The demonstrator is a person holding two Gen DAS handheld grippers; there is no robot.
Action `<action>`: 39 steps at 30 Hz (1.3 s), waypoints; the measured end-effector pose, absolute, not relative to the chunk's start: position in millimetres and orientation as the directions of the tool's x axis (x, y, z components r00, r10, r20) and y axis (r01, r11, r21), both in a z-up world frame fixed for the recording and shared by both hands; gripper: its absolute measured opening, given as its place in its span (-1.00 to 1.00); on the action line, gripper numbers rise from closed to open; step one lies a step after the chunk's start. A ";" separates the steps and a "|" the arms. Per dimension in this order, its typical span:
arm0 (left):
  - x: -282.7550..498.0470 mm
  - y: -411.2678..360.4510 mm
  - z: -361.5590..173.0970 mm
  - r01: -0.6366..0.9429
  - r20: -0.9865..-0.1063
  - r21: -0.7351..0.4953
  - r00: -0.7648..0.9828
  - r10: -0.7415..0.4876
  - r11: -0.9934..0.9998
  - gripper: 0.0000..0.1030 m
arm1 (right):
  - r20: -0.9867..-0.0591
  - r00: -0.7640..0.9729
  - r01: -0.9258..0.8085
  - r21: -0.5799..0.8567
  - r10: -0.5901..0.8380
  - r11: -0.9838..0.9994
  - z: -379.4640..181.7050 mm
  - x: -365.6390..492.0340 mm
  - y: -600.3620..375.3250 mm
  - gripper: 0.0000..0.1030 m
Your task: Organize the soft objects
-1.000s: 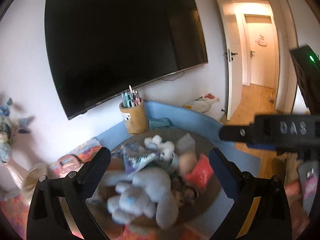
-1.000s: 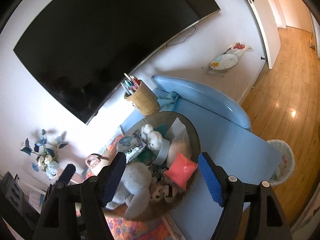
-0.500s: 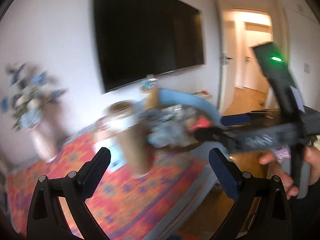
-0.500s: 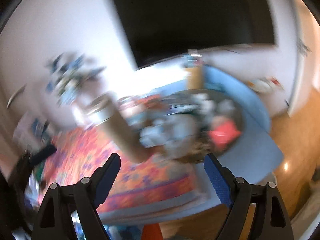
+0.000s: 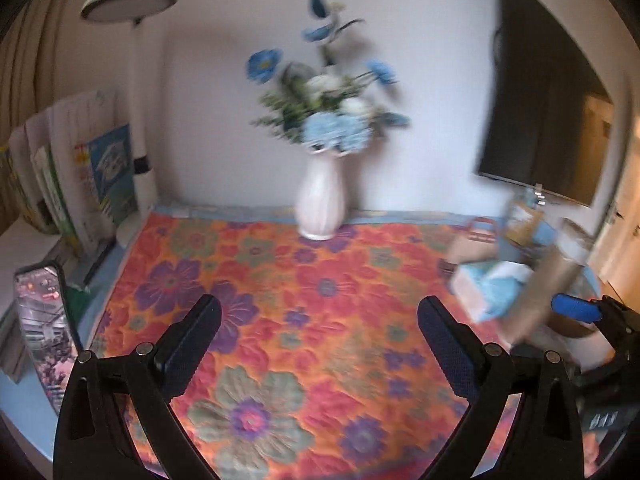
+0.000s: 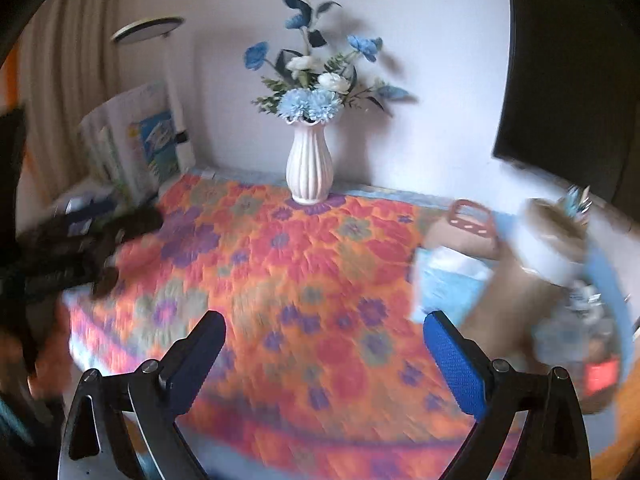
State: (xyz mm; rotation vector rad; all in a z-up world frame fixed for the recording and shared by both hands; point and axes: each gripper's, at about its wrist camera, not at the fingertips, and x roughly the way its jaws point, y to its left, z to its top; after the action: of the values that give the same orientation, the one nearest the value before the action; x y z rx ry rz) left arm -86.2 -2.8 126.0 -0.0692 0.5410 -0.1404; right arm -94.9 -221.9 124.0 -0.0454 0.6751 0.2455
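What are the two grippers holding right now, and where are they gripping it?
Nothing is held. The left gripper stands open over the floral quilt, and the right gripper is opening, with nothing between its fingers.

White ribbed vase (image 6: 309,168) of blue flowers (image 6: 310,102), floral quilt (image 6: 296,280), wall-mounted television (image 5: 548,116), books (image 5: 80,180)

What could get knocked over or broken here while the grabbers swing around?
1. The tall white vase of flowers stands upright at the back of the flowery cloth; a careless swing could tip it.
2. The tall brown tube, blurred at the right, is close to the right gripper, whose jaws are opening with nothing between them; it might get bumped.
3. Both views are blurry, so aiming may be off.
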 end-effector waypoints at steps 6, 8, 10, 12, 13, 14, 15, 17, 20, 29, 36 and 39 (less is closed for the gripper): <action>-45.2 -4.9 79.0 0.100 -0.475 -0.057 0.872 -0.115 0.993 0.91 | -0.517 0.837 -0.129 0.131 0.179 0.983 103.1 -33.2 -200.9 0.92; -32.4 -5.4 64.6 0.089 -0.491 -0.071 0.864 -0.112 0.994 0.91 | -0.471 0.875 -0.097 0.062 0.114 0.993 95.5 -23.7 -189.6 0.92; -23.8 -7.9 50.3 0.056 -0.493 -0.041 0.867 -0.069 0.998 0.91 | -0.453 0.889 -0.070 0.016 0.069 0.997 85.4 -15.3 -183.6 0.92; -22.8 -8.6 41.5 0.039 -0.492 -0.033 0.869 -0.050 0.999 0.91 | -0.465 0.883 -0.068 0.005 0.063 0.998 73.4 -6.7 -180.3 0.92; -22.6 -8.9 38.2 0.035 -0.498 -0.030 0.866 -0.046 0.999 0.91 | -0.469 0.880 -0.078 0.017 0.077 0.997 67.1 -4.5 -179.9 0.92; -21.8 -11.3 36.8 0.028 -0.508 -0.008 0.861 -0.028 1.000 0.91 | -0.470 0.878 -0.084 0.028 0.087 0.996 63.0 -5.2 -181.7 0.92; -22.4 -13.8 36.0 0.020 -0.507 0.011 0.862 -0.011 1.000 0.91 | -0.471 0.877 -0.083 0.048 0.096 0.995 56.9 -3.8 -183.6 0.92; -22.7 -16.9 34.9 0.014 -0.505 0.034 0.863 0.005 0.999 0.92 | -0.497 0.861 -0.072 0.101 0.113 0.992 46.6 1.1 -192.7 1.00; -23.0 -14.9 34.9 0.010 -0.506 0.028 0.862 0.005 1.000 0.94 | -0.548 0.831 -0.026 0.141 0.100 0.990 37.8 11.0 -207.4 1.00; -15.1 13.3 30.1 -0.034 -0.547 -0.105 0.837 -0.029 0.994 0.94 | -0.587 0.804 -0.016 0.138 0.095 0.990 29.2 16.9 -207.5 1.00; -16.1 9.2 30.6 -0.037 -0.543 -0.072 0.840 -0.008 0.997 0.94 | -0.592 0.802 -0.025 0.097 0.078 0.995 28.8 17.2 -201.3 1.00; -15.0 11.2 30.0 -0.045 -0.550 -0.076 0.835 -0.004 0.996 0.94 | -0.594 0.800 -0.019 0.112 0.082 0.994 28.7 17.8 -204.5 1.00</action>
State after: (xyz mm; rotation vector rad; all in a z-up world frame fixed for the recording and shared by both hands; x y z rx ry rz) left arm -15.0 11.2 30.0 -0.0874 0.5817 0.0217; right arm 17.8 -204.5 28.7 0.1026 0.6412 0.0540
